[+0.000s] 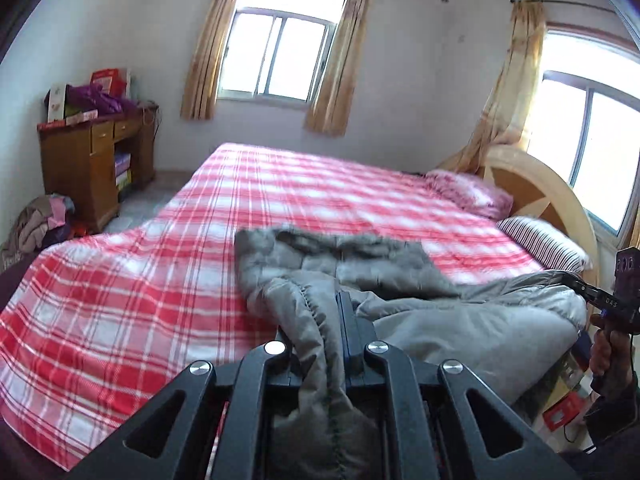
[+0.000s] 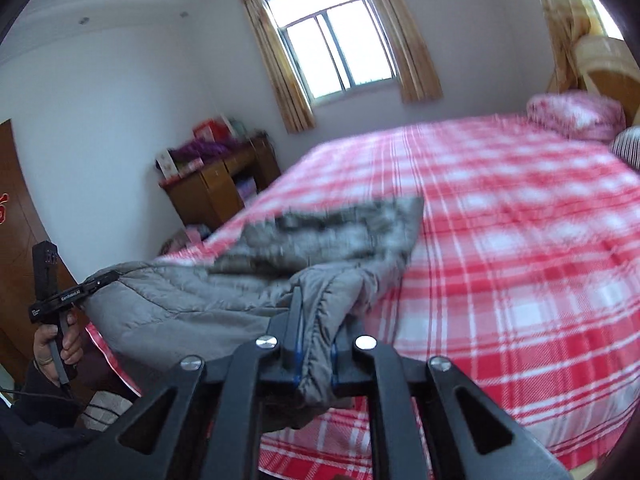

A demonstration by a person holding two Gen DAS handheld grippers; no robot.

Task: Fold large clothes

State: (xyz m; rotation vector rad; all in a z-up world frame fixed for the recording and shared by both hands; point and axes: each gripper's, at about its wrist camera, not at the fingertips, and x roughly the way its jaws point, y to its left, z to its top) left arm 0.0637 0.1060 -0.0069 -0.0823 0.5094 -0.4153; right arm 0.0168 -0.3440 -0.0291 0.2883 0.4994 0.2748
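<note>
A grey quilted jacket lies on the near edge of a bed with a red-and-white plaid sheet. Its hem is lifted off the sheet and stretched between both grippers. My left gripper is shut on a bunched corner of the hem. At the right edge of the left wrist view, my right gripper pinches the other corner, held by a hand. In the right wrist view, my right gripper is shut on gathered grey jacket fabric. The left gripper clamps the far corner at left. The jacket's far part rests crumpled on the sheet.
A pink pillow and a striped pillow lie by the wooden headboard at right. A wooden desk piled with bags stands against the left wall. Clothes are heaped on the floor beside it. Curtained windows are behind.
</note>
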